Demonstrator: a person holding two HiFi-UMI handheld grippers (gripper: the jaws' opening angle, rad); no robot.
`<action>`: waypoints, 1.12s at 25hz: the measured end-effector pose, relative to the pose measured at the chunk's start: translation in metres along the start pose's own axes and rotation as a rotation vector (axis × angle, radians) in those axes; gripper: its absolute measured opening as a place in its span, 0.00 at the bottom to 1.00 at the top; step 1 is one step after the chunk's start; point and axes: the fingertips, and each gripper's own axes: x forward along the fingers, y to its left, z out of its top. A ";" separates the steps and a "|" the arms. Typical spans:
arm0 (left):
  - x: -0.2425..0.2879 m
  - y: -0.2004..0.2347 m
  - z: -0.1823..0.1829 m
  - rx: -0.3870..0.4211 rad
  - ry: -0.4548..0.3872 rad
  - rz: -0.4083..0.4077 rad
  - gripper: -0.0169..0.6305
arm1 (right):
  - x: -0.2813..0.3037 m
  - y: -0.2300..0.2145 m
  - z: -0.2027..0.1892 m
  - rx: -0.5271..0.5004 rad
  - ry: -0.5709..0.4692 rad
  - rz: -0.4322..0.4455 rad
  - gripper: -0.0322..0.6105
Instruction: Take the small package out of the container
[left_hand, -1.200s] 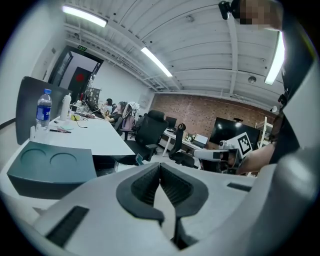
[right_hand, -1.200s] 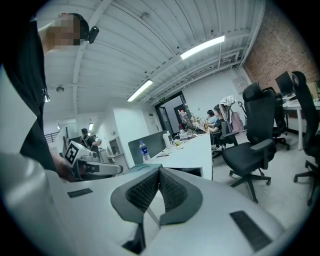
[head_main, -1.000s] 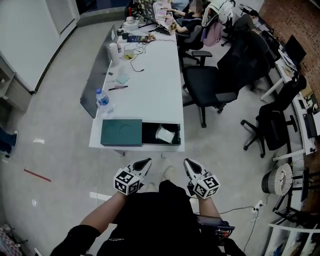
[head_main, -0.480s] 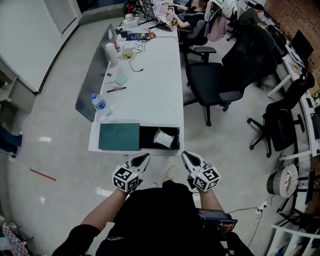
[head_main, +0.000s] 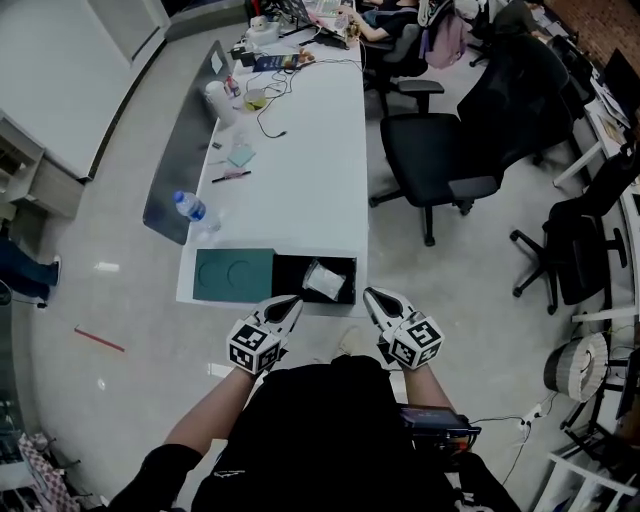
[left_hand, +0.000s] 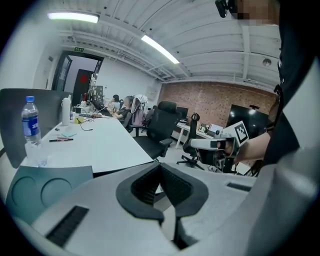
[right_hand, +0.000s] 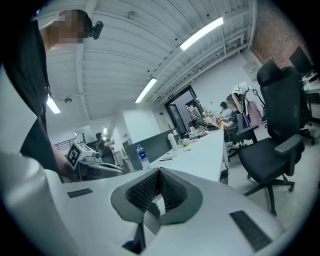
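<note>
While both tools hover at the near edge of the desk (head_main: 310, 170), nothing is in hand yet. Look at the left hand-held gripper (head_main: 288, 302): jaws pressed together, nothing between them. Same story for the right hand-held gripper (head_main: 372, 296), tips closed on air.

The container (head_main: 290, 268), a dark open box, sits at the near end of the desk, and a teal lid (head_main: 235, 275) lies flat just beside it on the left. And the small package (head_main: 323, 280)? Pale and crinkled, it lies inside the box toward the right side, untouched.

So the step in hand looks like the reach. The right hand-held gripper seems the better placed, being closer to the package's side of the box. Those jaws need to part before they go down, not after. Best to come in from above, clear of the box wall, and straddle the package across its narrow way. It looks soft, so a gentle close should do, then a straight lift over the rim. The left could steady the box if it slides.
</note>
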 end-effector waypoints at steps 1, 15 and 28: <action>0.004 0.001 0.001 0.002 0.006 0.006 0.04 | 0.002 -0.004 0.001 0.002 0.001 0.007 0.09; 0.040 0.000 0.013 0.108 0.104 0.022 0.04 | 0.008 -0.039 0.003 0.033 0.018 0.083 0.09; 0.062 0.010 0.008 0.369 0.293 -0.081 0.04 | 0.020 -0.047 0.008 0.058 0.004 0.054 0.09</action>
